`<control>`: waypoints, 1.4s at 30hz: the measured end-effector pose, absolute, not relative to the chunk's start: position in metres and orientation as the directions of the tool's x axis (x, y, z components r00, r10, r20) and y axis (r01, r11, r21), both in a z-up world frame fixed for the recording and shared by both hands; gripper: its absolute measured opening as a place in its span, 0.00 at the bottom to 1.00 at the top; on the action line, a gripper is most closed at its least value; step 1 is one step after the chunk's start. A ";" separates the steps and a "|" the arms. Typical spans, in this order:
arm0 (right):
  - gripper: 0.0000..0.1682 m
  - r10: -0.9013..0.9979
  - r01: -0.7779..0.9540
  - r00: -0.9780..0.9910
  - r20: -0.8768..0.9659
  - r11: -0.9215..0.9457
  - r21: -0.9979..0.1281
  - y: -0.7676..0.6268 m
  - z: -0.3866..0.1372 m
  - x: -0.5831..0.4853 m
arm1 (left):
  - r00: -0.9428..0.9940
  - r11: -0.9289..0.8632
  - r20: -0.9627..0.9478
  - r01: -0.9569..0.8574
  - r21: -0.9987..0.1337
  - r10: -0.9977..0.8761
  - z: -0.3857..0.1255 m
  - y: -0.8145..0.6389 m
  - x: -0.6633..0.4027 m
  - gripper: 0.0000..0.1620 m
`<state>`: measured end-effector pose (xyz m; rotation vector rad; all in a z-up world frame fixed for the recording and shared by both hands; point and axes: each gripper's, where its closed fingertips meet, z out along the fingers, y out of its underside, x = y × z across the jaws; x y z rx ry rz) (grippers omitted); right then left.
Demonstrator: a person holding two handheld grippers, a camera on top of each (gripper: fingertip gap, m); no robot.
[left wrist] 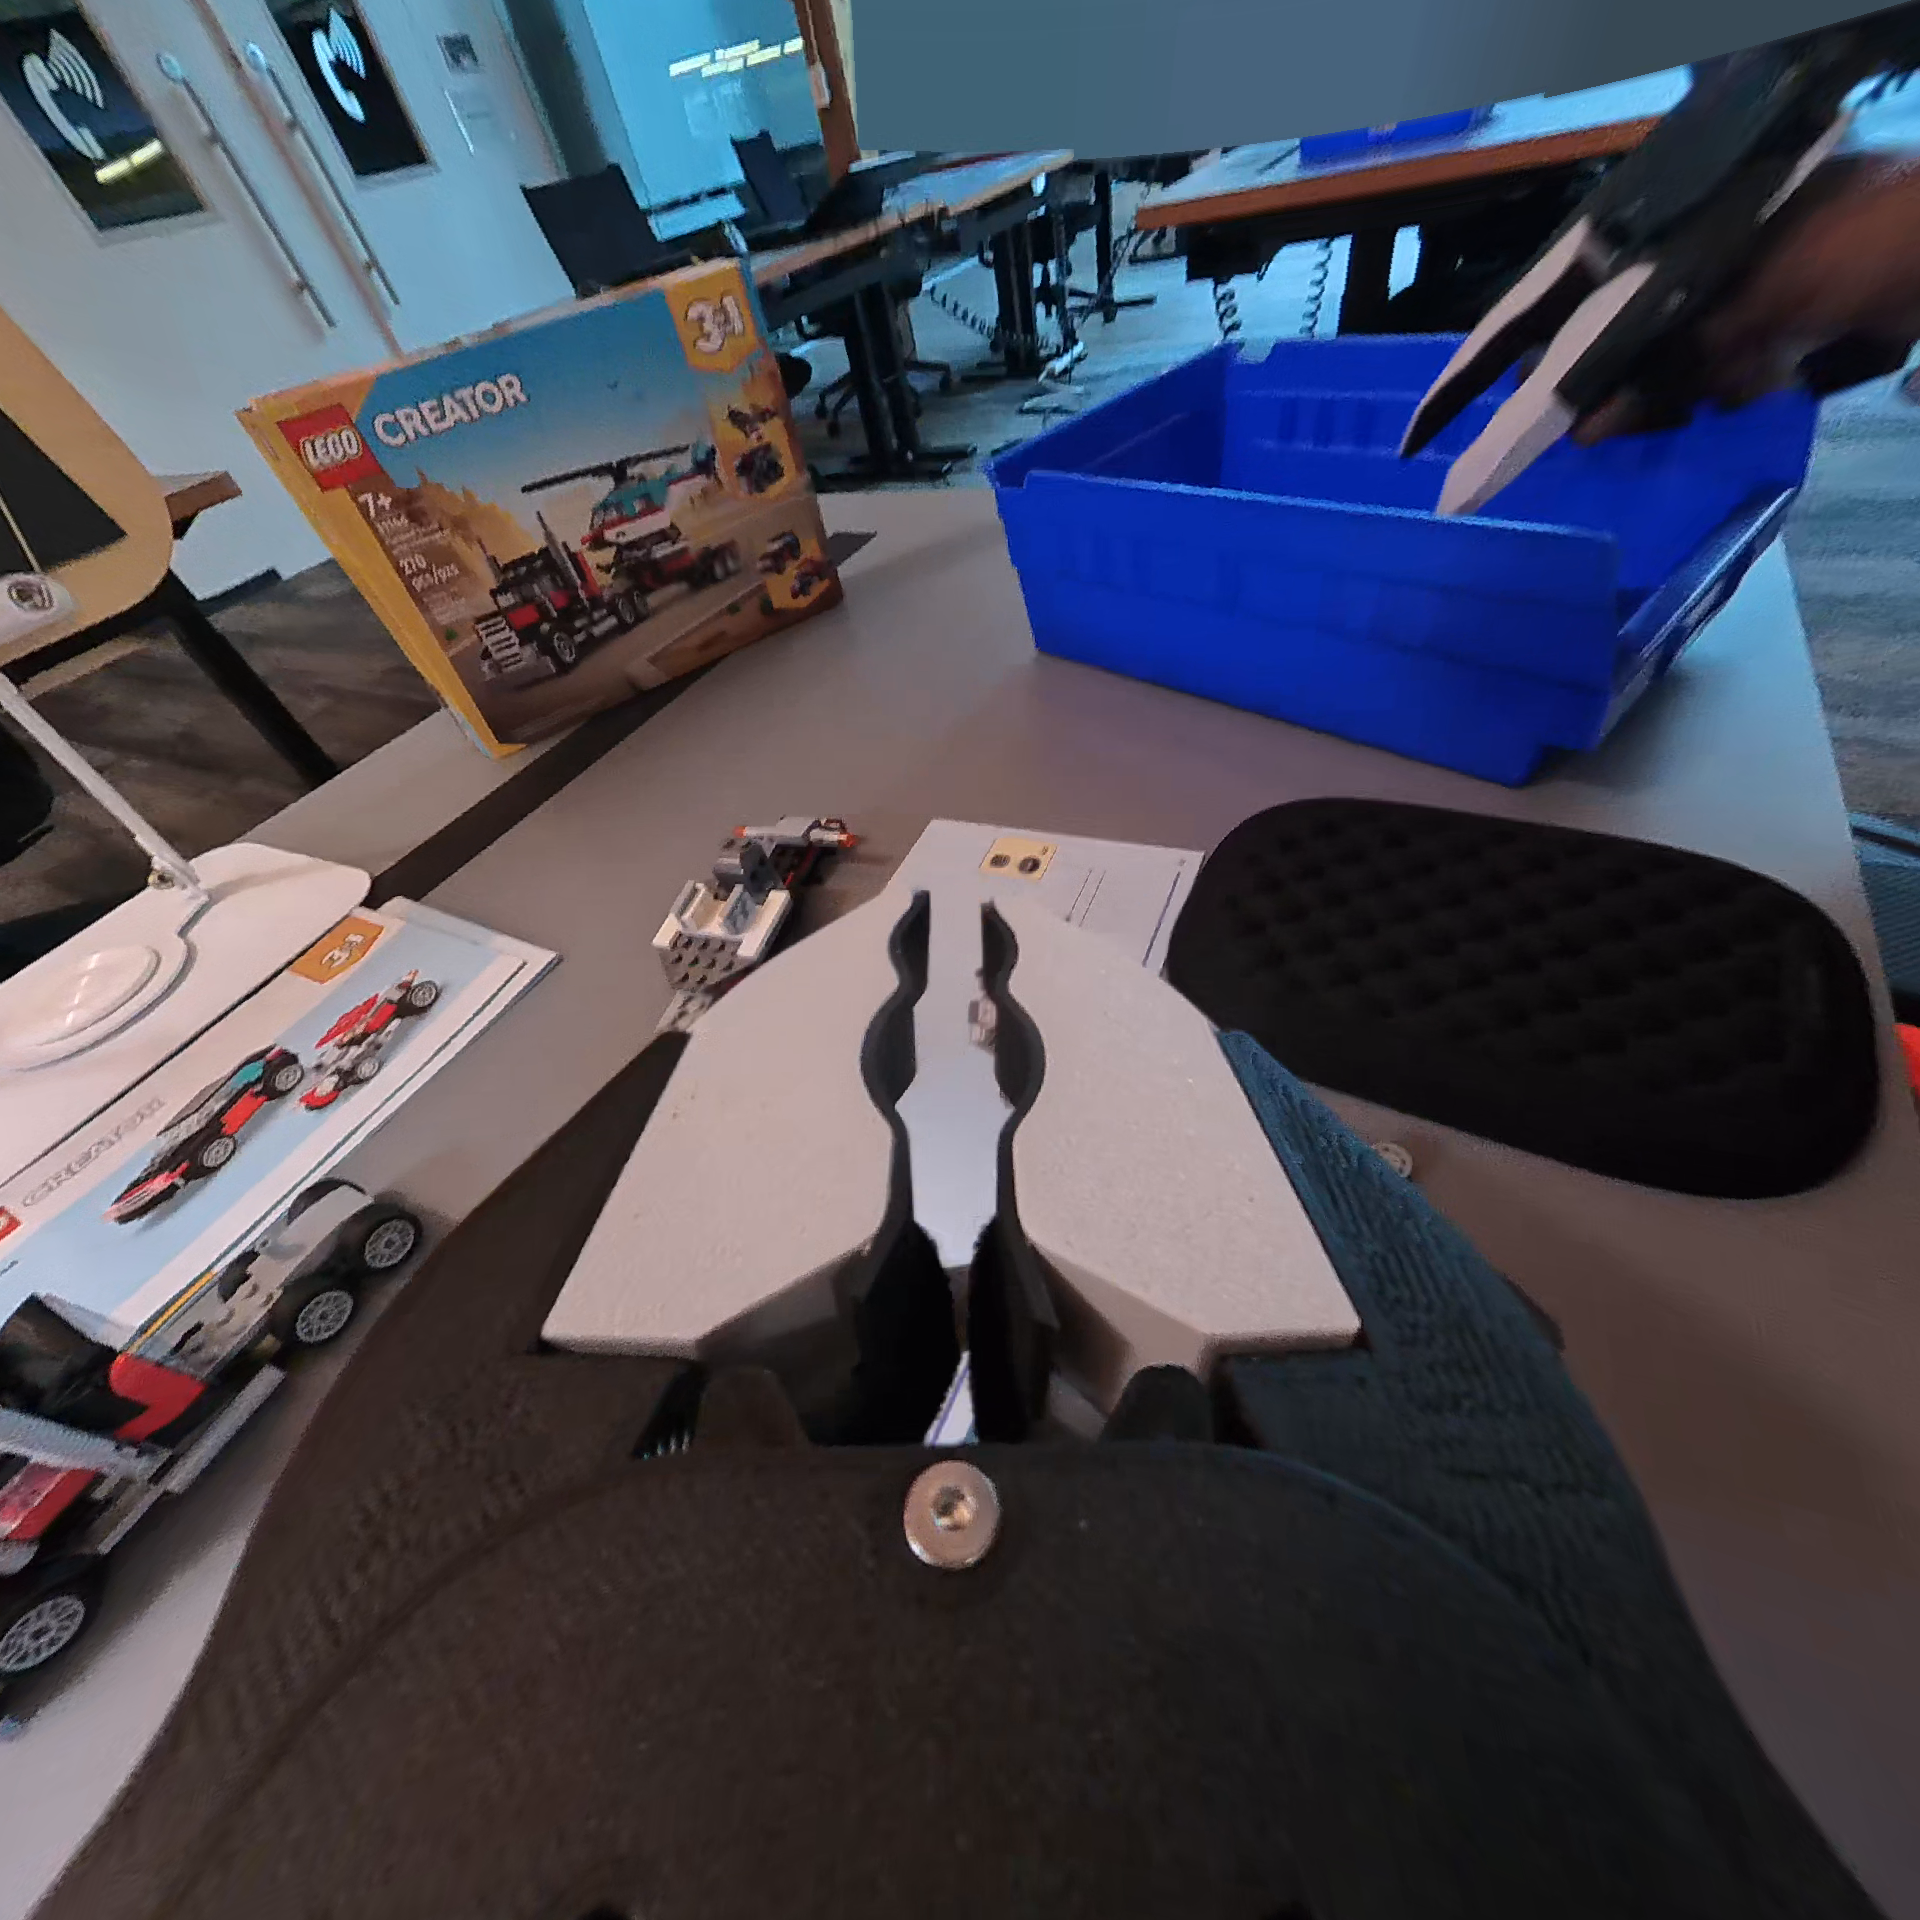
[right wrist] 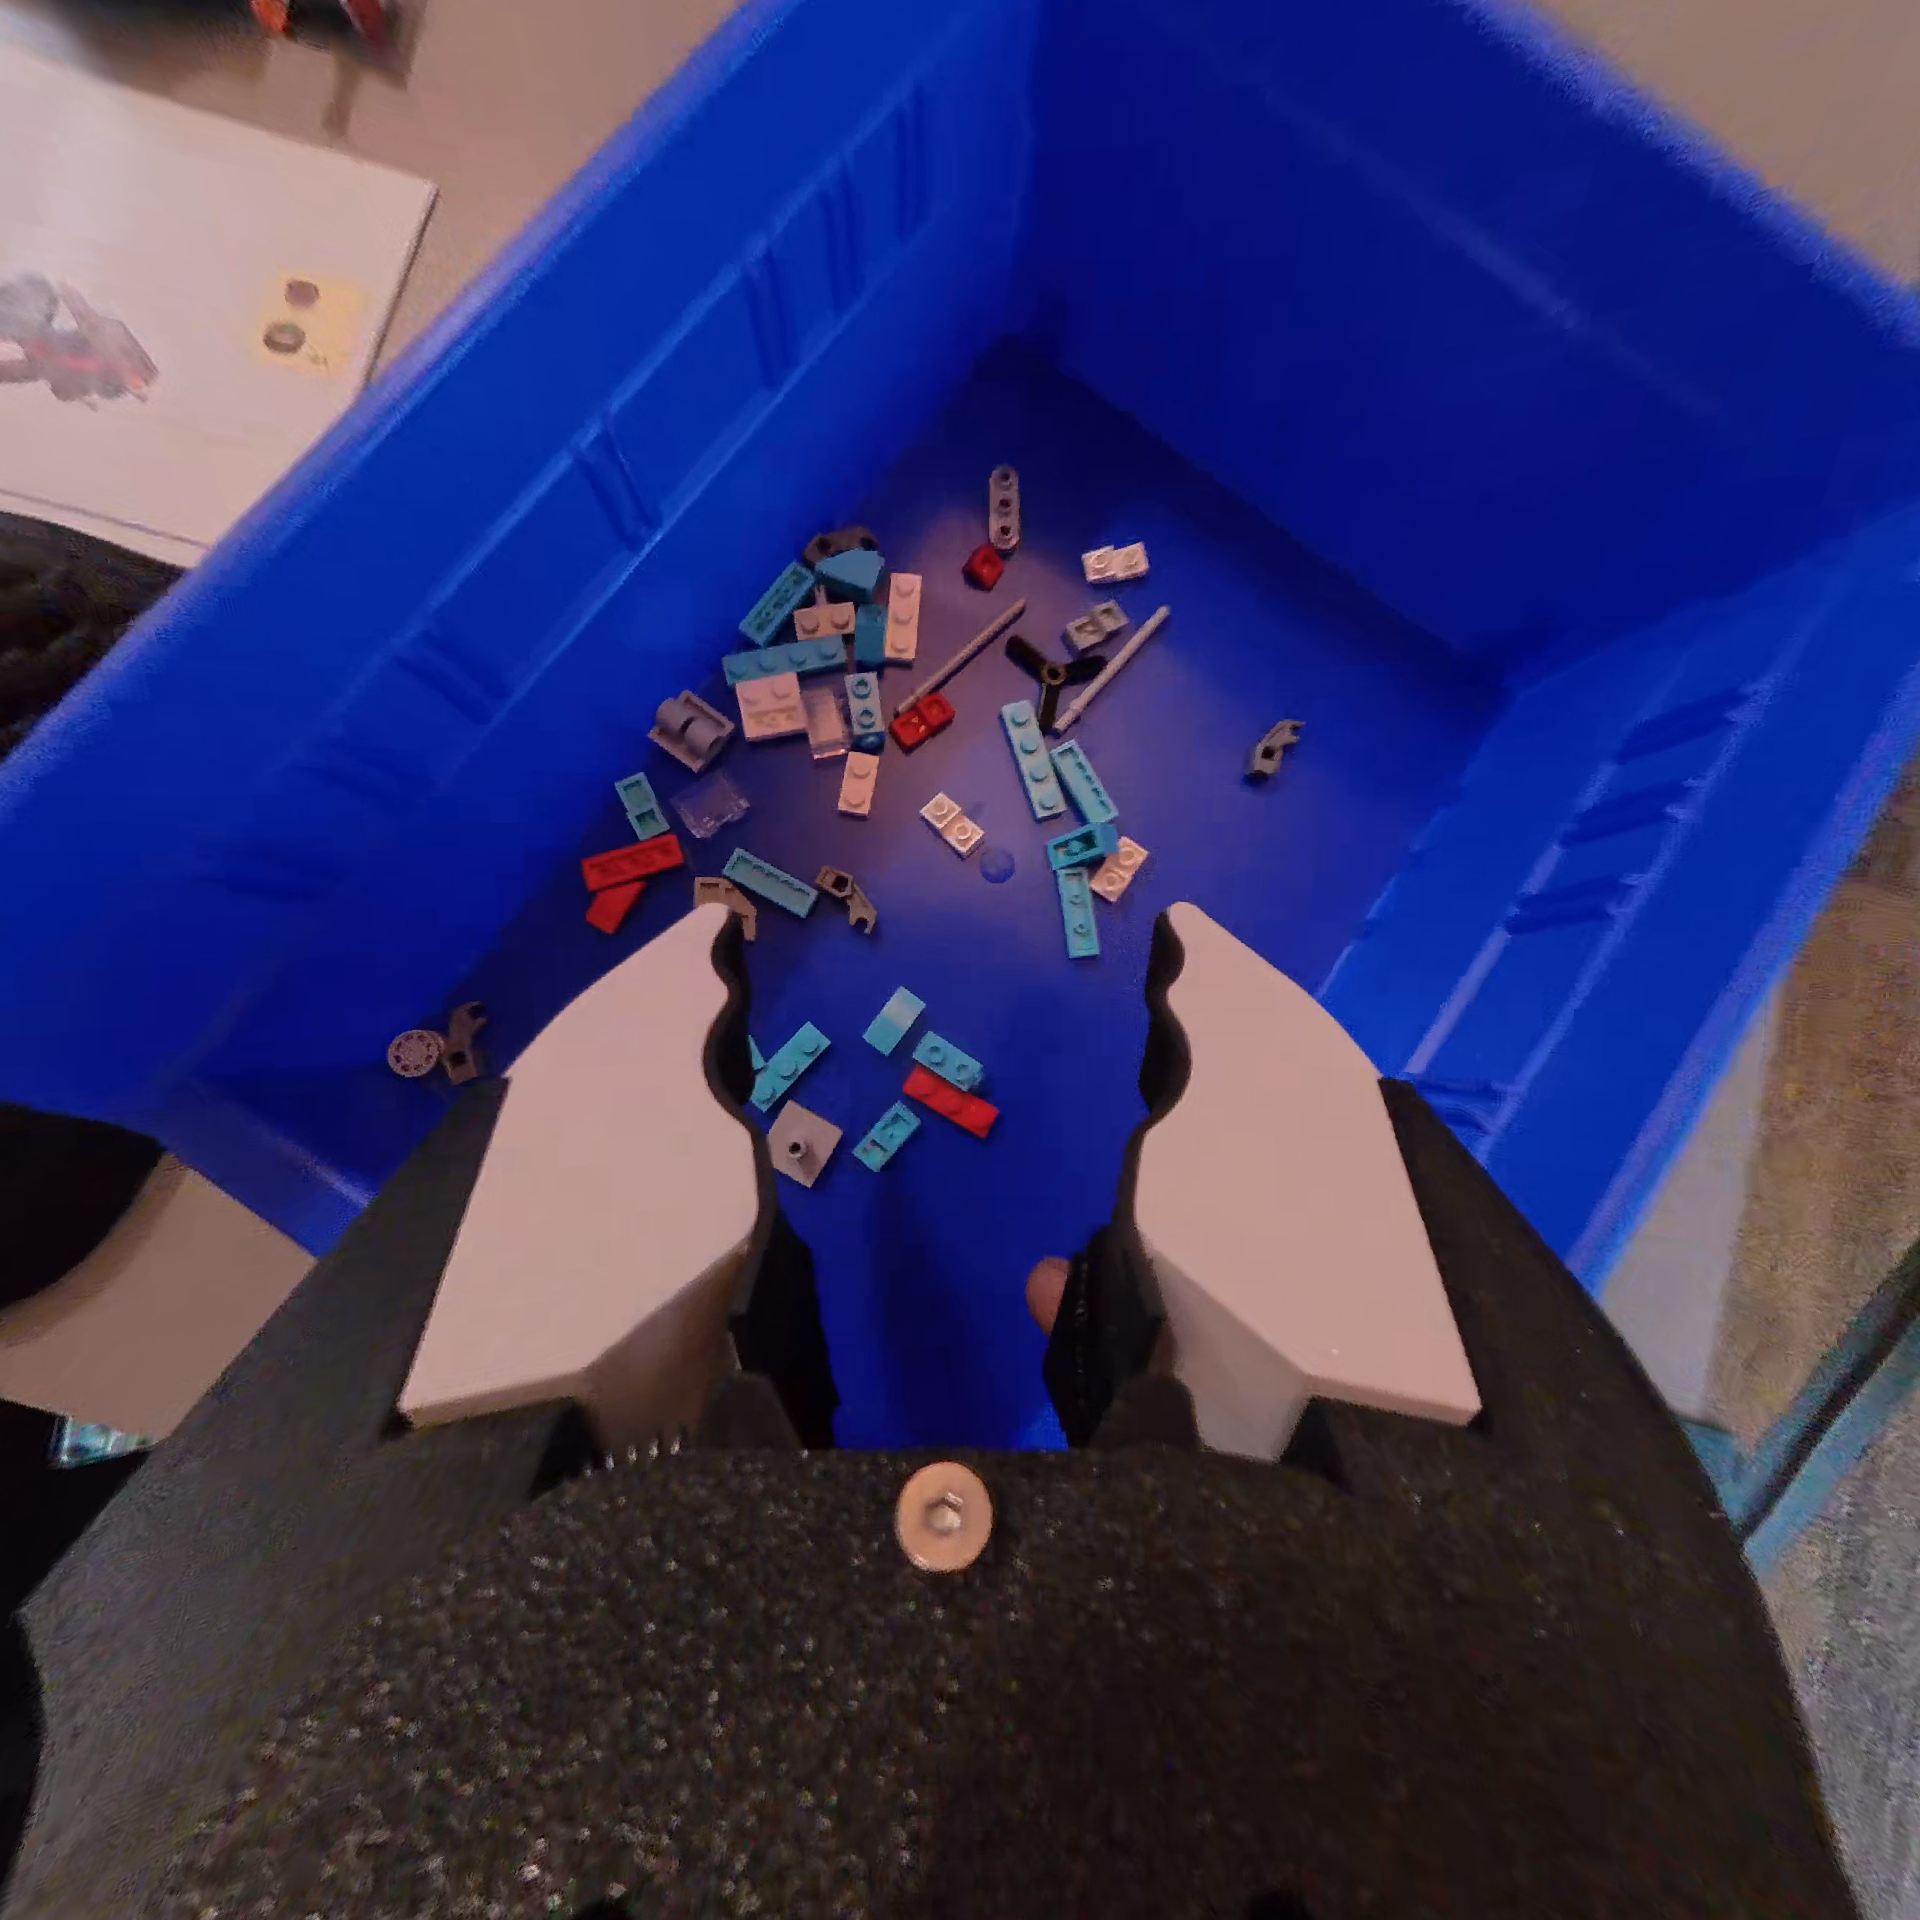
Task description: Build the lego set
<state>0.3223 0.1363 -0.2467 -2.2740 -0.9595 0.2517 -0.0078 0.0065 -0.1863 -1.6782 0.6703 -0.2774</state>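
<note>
Two grippers show, each with pale grey fingers on a black body. The right gripper (right wrist: 945,920) hangs over the deep blue plastic bin (right wrist: 1351,312) with its fingers spread wide and nothing between them. Below and ahead of its fingertips, many small loose lego pieces (right wrist: 883,717) in teal, red, grey and white lie scattered on the bin floor; a black three-blade propeller piece (right wrist: 1052,673) lies farther ahead among them.

The left gripper (left wrist: 951,906) is low over the grey bench (left wrist: 935,665), its fingers nearly pressed together with only a narrow gap, and I cannot tell if they pinch anything. Just ahead to its left lies a small grey and white half-built lego model (left wrist: 743,904). A black dimpled foam pad (left wrist: 1527,987) lies to its right, the open instruction booklet (left wrist: 270,1049) to its left, and the printed lego box (left wrist: 551,509) stands farther ahead on the left.
</note>
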 end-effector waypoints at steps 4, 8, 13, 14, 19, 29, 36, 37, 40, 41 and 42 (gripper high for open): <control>0.30 0.640 0.545 0.762 0.095 -0.556 -0.627 0.130 -0.236 0.332 | 0.809 -0.138 -0.144 -0.267 -0.954 -0.569 -0.193 0.014 -0.013 0.07; 0.25 0.605 0.538 0.787 0.120 -0.576 -0.615 0.126 -0.243 0.331 | 0.810 -0.145 -0.155 -0.283 -0.948 -0.566 -0.192 0.026 -0.013 0.07; 0.24 0.687 0.567 0.725 0.055 -0.549 -0.614 0.129 -0.259 0.307 | 0.817 -0.159 -0.109 -0.238 -0.958 -0.566 -0.192 0.036 -0.008 0.07; 0.19 0.714 0.590 0.698 0.049 -0.535 -0.605 0.129 -0.262 0.304 | 0.820 -0.166 -0.099 -0.230 -0.959 -0.564 -0.193 0.038 -0.008 0.07; 0.02 0.777 0.658 0.619 0.109 -0.438 -0.613 0.139 -0.264 0.300 | 0.819 -0.174 -0.119 -0.258 -0.950 -0.562 -0.198 0.044 -0.007 0.07; 0.10 0.833 0.626 0.550 0.058 -0.366 -0.688 0.097 -0.187 0.307 | 0.803 -0.210 -0.105 -0.276 -0.938 -0.587 -0.204 0.048 0.004 0.07; 0.04 0.960 0.800 -0.012 -0.281 -0.159 -0.579 0.047 -0.272 0.246 | 0.784 -0.191 -0.106 -0.277 -0.942 -0.612 -0.203 0.040 0.006 0.07; 0.03 0.957 0.806 -0.074 -0.280 -0.108 -0.582 0.045 -0.276 0.245 | 0.783 -0.188 -0.108 -0.277 -0.942 -0.612 -0.202 0.038 0.005 0.07; 0.02 0.934 0.831 -0.211 -0.290 0.015 -0.556 0.034 -0.288 0.246 | 0.794 -0.188 -0.099 -0.261 -0.947 -0.600 -0.201 0.034 -0.001 0.07; 0.02 0.923 0.842 -0.245 -0.296 0.051 -0.537 0.030 -0.294 0.248 | 0.799 -0.188 -0.092 -0.250 -0.950 -0.595 -0.200 0.034 -0.003 0.07; 0.02 0.920 0.842 -0.263 -0.291 0.071 -0.535 0.028 -0.298 0.247 | 0.803 -0.187 -0.084 -0.237 -0.953 -0.590 -0.200 0.034 -0.004 0.07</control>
